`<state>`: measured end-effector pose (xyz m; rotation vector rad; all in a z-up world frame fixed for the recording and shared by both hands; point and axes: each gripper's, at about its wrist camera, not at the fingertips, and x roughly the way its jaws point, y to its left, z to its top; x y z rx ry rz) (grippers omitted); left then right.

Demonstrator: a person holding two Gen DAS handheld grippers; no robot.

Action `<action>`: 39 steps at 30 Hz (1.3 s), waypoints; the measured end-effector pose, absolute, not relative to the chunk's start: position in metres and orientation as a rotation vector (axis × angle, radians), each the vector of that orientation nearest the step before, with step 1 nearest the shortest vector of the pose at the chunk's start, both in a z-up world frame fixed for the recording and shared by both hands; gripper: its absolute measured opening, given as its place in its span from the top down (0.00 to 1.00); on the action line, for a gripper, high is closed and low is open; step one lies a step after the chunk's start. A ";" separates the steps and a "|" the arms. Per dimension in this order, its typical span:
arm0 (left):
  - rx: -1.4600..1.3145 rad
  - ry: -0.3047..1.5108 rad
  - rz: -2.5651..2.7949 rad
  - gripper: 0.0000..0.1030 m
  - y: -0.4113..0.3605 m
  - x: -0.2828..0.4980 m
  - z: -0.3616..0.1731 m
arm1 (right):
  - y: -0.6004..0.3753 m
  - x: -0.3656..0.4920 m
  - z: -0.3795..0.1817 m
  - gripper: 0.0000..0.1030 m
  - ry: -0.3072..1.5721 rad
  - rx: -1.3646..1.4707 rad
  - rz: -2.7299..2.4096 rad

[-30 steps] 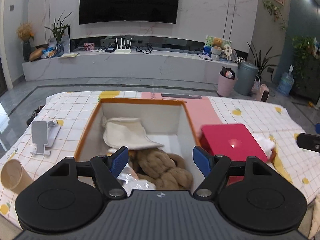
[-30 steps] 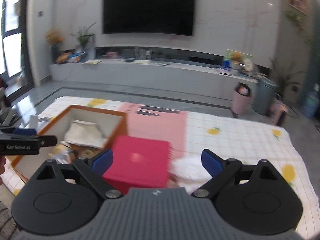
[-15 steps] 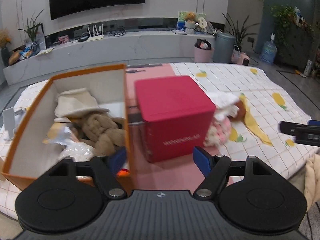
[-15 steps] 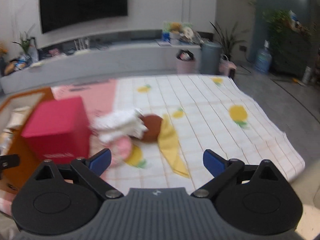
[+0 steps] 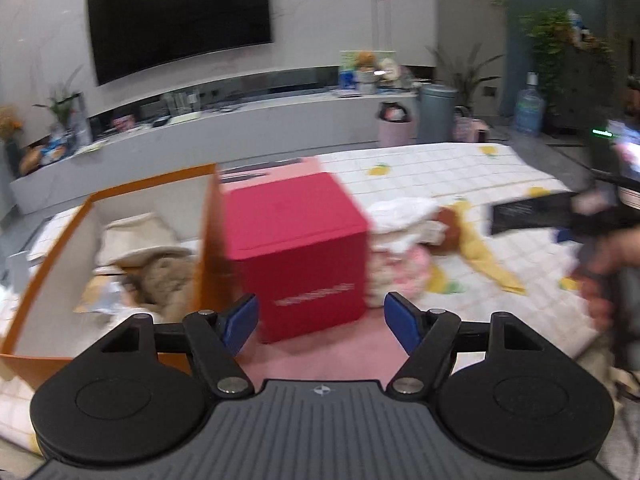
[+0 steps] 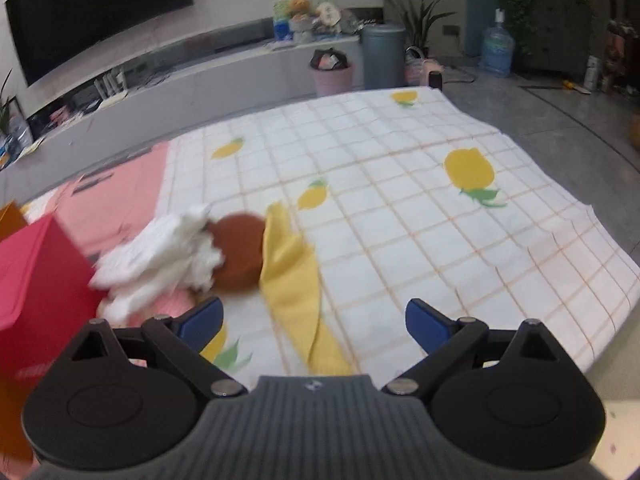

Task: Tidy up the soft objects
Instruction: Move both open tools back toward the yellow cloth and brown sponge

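We hold both tools over a table (image 6: 400,184) covered with a checked cloth printed with yellow fruit, and what matters for the coming move is where the loose pile of soft things lies from each gripper. In the right wrist view the right gripper (image 6: 314,320) has its blue pads spread wide with nothing between them, and the pile sits just ahead and to its left: a white cloth (image 6: 160,248), a brown round piece (image 6: 238,256) against it, a pink soft thing (image 6: 168,304) partly hidden beneath, and a yellow cloth (image 6: 292,280) whose long axis runs from the brown piece back toward us, ending between the pads. In the left wrist view the left gripper (image 5: 322,322) is also wide, its jaws easing slightly inward on nothing, and it faces the red box (image 5: 298,252), which stands between it and the pile (image 5: 408,240), so the soft things lie ahead and to its right, behind the box's edge. The orange box (image 5: 52,256), already holding a cream cloth (image 5: 136,236) and a tan plush (image 5: 168,280), lies to the left of the red one. We judge the right gripper the nearer and clearer one for the next pick, with the yellow cloth the closest item, and the carry must then pass leftward over the red box.
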<state>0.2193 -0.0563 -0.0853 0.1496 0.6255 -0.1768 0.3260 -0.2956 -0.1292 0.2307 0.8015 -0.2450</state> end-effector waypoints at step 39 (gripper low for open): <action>0.189 0.585 -0.077 0.12 -0.188 0.305 -0.189 | -0.321 0.406 -0.185 0.23 0.907 0.140 -0.153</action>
